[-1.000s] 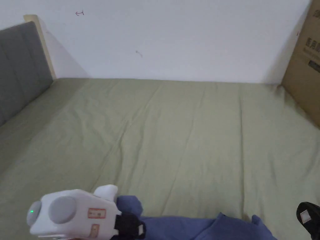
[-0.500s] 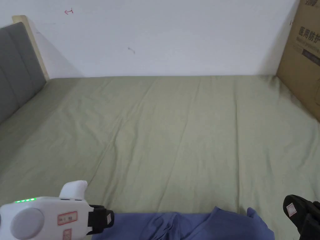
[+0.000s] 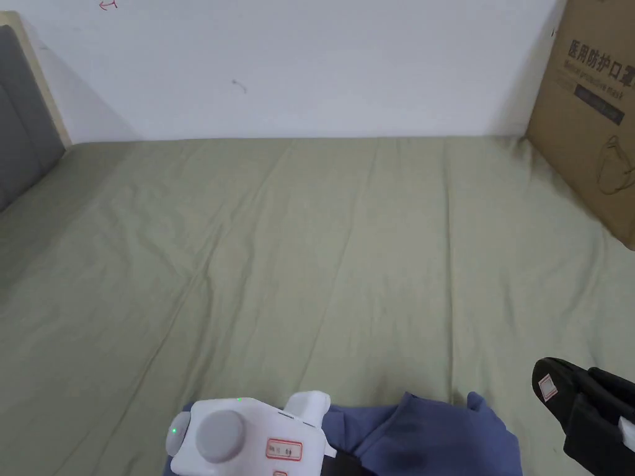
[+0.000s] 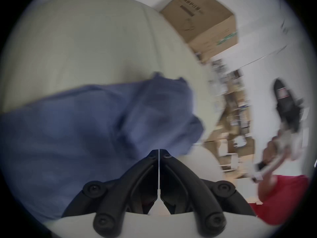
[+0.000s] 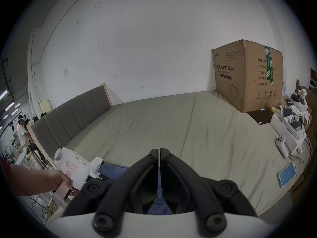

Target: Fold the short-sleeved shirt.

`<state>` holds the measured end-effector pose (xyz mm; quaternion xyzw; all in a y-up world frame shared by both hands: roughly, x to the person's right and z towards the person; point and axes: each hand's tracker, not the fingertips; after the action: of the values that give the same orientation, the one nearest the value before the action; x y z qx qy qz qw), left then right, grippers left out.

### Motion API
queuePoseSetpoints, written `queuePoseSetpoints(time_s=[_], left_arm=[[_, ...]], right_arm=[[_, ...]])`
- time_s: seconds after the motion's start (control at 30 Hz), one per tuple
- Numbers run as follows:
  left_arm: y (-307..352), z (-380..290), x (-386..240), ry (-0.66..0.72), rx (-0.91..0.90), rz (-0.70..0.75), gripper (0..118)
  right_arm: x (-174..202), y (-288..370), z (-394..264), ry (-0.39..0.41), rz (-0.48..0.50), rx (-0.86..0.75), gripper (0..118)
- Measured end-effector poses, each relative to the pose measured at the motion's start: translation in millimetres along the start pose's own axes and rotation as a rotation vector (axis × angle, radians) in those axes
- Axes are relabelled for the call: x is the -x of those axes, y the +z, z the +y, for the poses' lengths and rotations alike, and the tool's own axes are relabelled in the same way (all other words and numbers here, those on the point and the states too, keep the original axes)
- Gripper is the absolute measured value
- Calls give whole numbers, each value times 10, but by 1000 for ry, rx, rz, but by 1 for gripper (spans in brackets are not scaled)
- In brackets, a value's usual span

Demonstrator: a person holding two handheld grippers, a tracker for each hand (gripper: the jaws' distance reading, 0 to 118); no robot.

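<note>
left hand-held gripper (image 4: pixel 159 151): closed, empty | right hand-held gripper (image 5: pixel 160 150): closed, empty | shirt (image 3: pixel 428 437): bunched

The shirt (image 3: pixel 428 434) lies at the bed's (image 3: pixel 347 248) near edge, box (image 3: pixel 589 118) far right.

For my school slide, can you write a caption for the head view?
Blue shirt bunched at the near edge of an olive-green bed, left gripper over it, cardboard box by the wall.
</note>
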<state>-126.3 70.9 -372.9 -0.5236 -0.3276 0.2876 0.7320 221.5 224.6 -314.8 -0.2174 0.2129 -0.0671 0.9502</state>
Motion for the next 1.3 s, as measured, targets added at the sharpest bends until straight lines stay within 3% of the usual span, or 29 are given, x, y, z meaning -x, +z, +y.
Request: queuePoseSetpoints(time_s=[0.17, 0.27, 0.3, 0.33, 0.4, 0.43, 0.5, 0.73, 0.8, 0.87, 0.9, 0.93, 1.0, 1.03, 1.07, 1.1, 1.13, 1.23, 1.3], left_arm=[[692, -121, 35, 11, -182, 14, 1], [1268, -266, 482, 124, -259, -65, 3], [1476, -368, 677, 168, -282, -92, 10], [1648, -432, 857, 207, -310, -99, 33], [1931, -630, 1169, 264, -348, -88, 99], [2017, -722, 1308, 294, -363, -85, 99], [2048, -781, 1493, 330, -360, -88, 118], [1452, -705, 2092, 489, -382, -294, 118], [1203, -504, 2047, 384, -370, -457, 118], [928, -377, 1995, 354, -296, -446, 108], [817, -348, 1977, 325, -277, -381, 82], [742, -310, 1977, 297, -264, -286, 11], [730, -268, 1872, 317, -140, 35, 12], [828, -281, 1752, 412, -203, -175, 12], [880, -231, 1618, 358, -197, -150, 12], [986, -197, 1473, 242, -171, -14, 12], [1086, -185, 1400, 186, -170, 28, 12], [1529, -222, 1095, 185, -198, 127, 12], [1885, -199, 994, 148, -218, 364, 12]], right_arm=[[52, -32, 5, -15, 16, 3, 2], [92, -65, -6, -7, 13, 15, 2], [107, -77, -6, -8, 13, 22, 2], [124, -90, -3, -12, 15, 32, 2], [159, -114, -3, -18, 26, 43, 2], [184, -130, -6, -17, 28, 47, 2], [234, -175, -9, -10, 30, 60, 2], [400, -327, 3, 17, 35, 110, 2], [436, -355, 30, 26, 34, 121, 2], [464, -382, 45, 33, 33, 133, 2], [480, -393, 51, 39, 32, 138, 2], [496, -403, 55, 45, 32, 142, 2], [519, -412, 53, 56, 32, 143, 2], [525, -410, 55, 60, 34, 144, 2], [528, -408, 56, 62, 36, 145, 2], [531, -407, 57, 64, 41, 145, 2], [532, -405, 61, 65, 46, 144, 2], [502, -383, 77, 59, 68, 134, 2], [464, -358, 76, 39, 84, 119, 2]])
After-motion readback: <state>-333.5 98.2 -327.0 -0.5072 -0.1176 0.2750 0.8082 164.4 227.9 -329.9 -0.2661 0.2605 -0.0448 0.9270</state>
